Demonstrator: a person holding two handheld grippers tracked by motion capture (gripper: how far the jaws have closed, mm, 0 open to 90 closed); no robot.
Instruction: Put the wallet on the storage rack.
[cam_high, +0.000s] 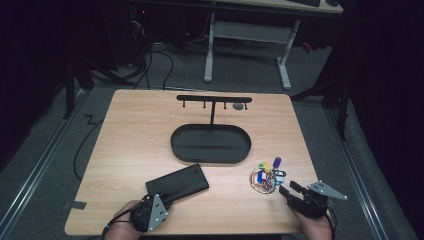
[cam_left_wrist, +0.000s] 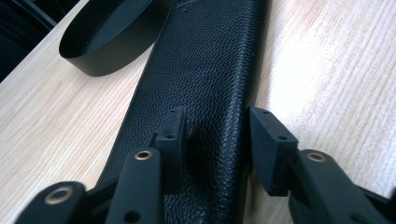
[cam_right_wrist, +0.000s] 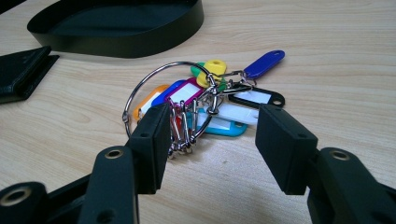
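Observation:
A black grained leather case (cam_high: 177, 182) lies flat on the wooden table, near the front left. My left gripper (cam_high: 165, 202) is at its near end. In the left gripper view the case (cam_left_wrist: 205, 70) runs away from my left gripper (cam_left_wrist: 217, 130); one jaw hangs over its top face and the other stands beside its right edge, without a visible squeeze. A metal ring of coloured key tags (cam_high: 266, 176) lies at the front right. My right gripper (cam_high: 288, 188) is just short of it. Seen from the right gripper (cam_right_wrist: 210, 135), the open jaws flank the key tags (cam_right_wrist: 205, 100) without touching them.
A black oval tray (cam_high: 175, 145) sits at the table's centre, with a black T-shaped hook rack (cam_high: 214, 98) rising behind it. The tray wall (cam_right_wrist: 121, 42) lies just beyond the tags, and the case end (cam_right_wrist: 21, 70) is off to their left. The tray (cam_left_wrist: 93, 60) also lies past the case.

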